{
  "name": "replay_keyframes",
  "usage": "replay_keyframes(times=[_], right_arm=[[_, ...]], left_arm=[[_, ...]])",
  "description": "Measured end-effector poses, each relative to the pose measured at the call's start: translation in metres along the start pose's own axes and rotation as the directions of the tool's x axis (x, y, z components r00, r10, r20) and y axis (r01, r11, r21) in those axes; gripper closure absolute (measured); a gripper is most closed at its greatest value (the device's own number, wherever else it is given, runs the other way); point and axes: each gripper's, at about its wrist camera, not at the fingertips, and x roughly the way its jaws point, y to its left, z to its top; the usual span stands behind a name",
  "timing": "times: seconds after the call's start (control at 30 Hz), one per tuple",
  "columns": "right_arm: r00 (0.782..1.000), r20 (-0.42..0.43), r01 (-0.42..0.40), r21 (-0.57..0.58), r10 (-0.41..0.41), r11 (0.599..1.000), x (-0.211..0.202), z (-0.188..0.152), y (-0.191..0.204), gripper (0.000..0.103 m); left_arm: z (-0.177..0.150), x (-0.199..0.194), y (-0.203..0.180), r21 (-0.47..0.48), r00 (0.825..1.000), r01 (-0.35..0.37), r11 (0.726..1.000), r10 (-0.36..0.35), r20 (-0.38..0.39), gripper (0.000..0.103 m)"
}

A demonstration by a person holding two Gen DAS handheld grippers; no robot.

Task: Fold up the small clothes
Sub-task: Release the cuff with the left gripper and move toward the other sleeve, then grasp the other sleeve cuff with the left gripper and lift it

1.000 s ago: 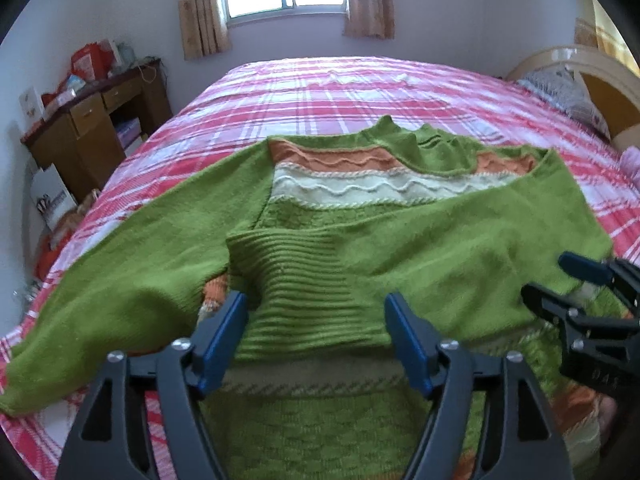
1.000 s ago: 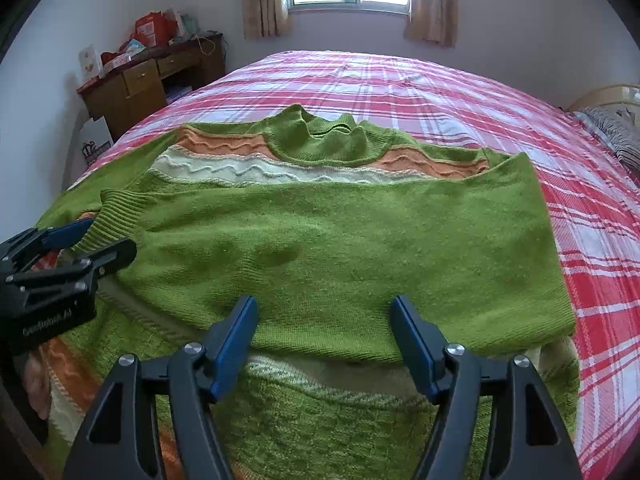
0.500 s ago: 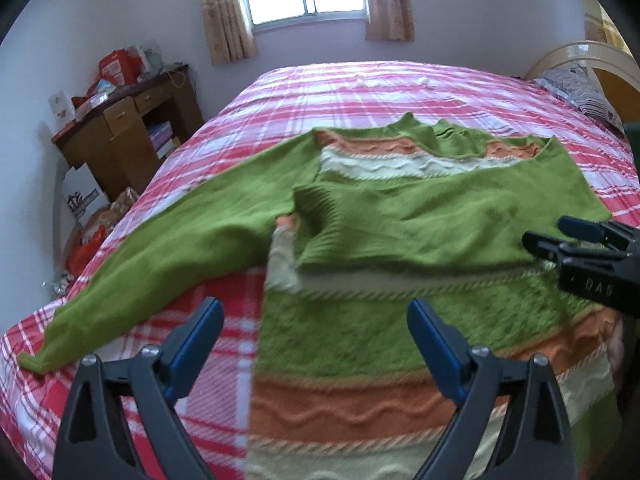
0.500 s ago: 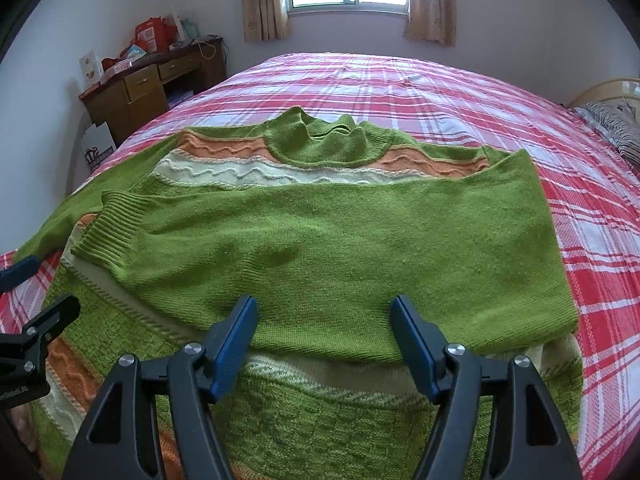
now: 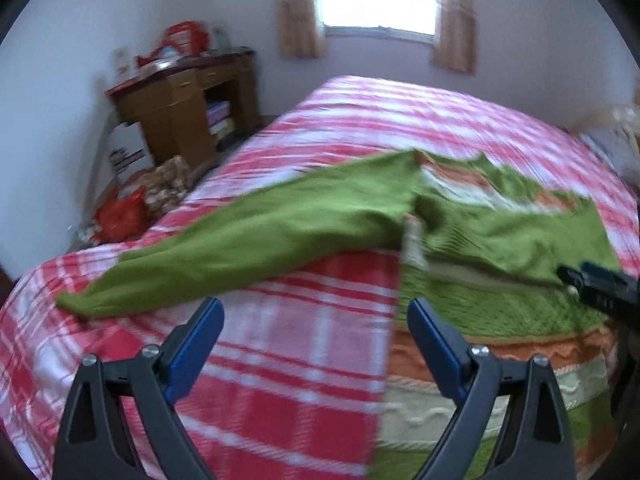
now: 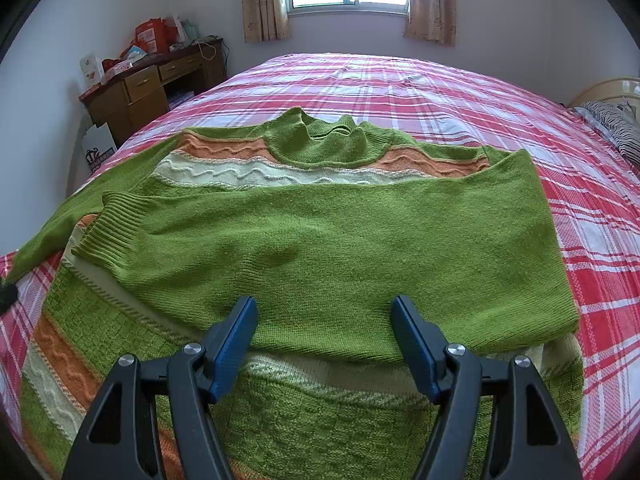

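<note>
We've got the sweater flat on the bed, neck toward the window, so the folds can stack on the body w/o sliding. One sleeve lies folded across the chest, cuff near the far side, which narrows that side into a straight edge. The other sleeve is spread out over the plaid cover (blurry in the left view), not yet folded in. Our left gripper hangs above bare cover just beside the sweater's side edge, jaws wide apart & holding nothing, prob. lined up for that loose sleeve. Right gripper is also spread, empty, over the folded sleeve's near edge.
</note>
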Motion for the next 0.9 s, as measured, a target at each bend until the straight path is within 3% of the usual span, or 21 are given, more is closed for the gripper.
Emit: replay_keyframes(times=[0.13, 0.23, 0.3, 0.33, 0.43, 0.63, 0.7, 0.83, 0.9], right_arm=[[1.000, 0.001, 0.000, 0.000, 0.000, 1.000, 0.000, 0.000, 0.000, 0.033], [1.000, 0.000, 0.000, 0.000, 0.000, 1.000, 0.000, 0.000, 0.000, 0.032], [1.000, 0.000, 0.001, 0.000, -0.001, 1.000, 0.000, 0.000, 0.000, 0.032], [1.000, 0.001, 0.000, 0.000, 0.000, 1.000, 0.000, 0.000, 0.000, 0.032], [1.000, 0.001, 0.001, -0.001, -0.001, 1.000, 0.000, 0.000, 0.000, 0.032], [1.000, 0.004, 0.006, -0.005, -0.006, 1.000, -0.002, 0.001, 0.001, 0.032], [1.000, 0.004, 0.006, -0.005, -0.006, 1.000, -0.002, 0.001, 0.001, 0.032], [1.000, 0.005, 0.003, -0.003, -0.003, 1.000, -0.002, 0.001, 0.001, 0.031], [1.000, 0.004, 0.002, -0.004, -0.002, 1.000, -0.002, 0.002, 0.001, 0.031]], left_arm=[[0.003, -0.009, 0.051, -0.141, 0.999, -0.038, 0.989, 0.039, 0.008, 0.015], [0.001, -0.010, 0.090, -0.283, 1.000, -0.010, 0.959, 0.006, -0.013, 0.023], [-0.002, -0.007, 0.124, -0.416, 0.997, 0.062, 0.907, -0.077, -0.018, 0.030], [-0.005, -0.003, 0.144, -0.501, 0.992, 0.096, 0.860, -0.123, -0.022, 0.033], [-0.015, 0.005, 0.178, -0.640, 0.978, 0.161, 0.751, -0.206, 0.004, 0.035], [-0.020, 0.018, 0.204, -0.747, 0.959, 0.245, 0.618, -0.270, 0.092, 0.035], [-0.021, 0.022, 0.212, -0.763, 0.959, 0.249, 0.597, -0.262, 0.108, 0.035], [-0.027, 0.027, 0.223, -0.806, 0.968, 0.186, 0.562, -0.246, 0.052, 0.035], [-0.025, 0.023, 0.218, -0.793, 0.977, 0.137, 0.593, -0.213, 0.009, 0.035]])
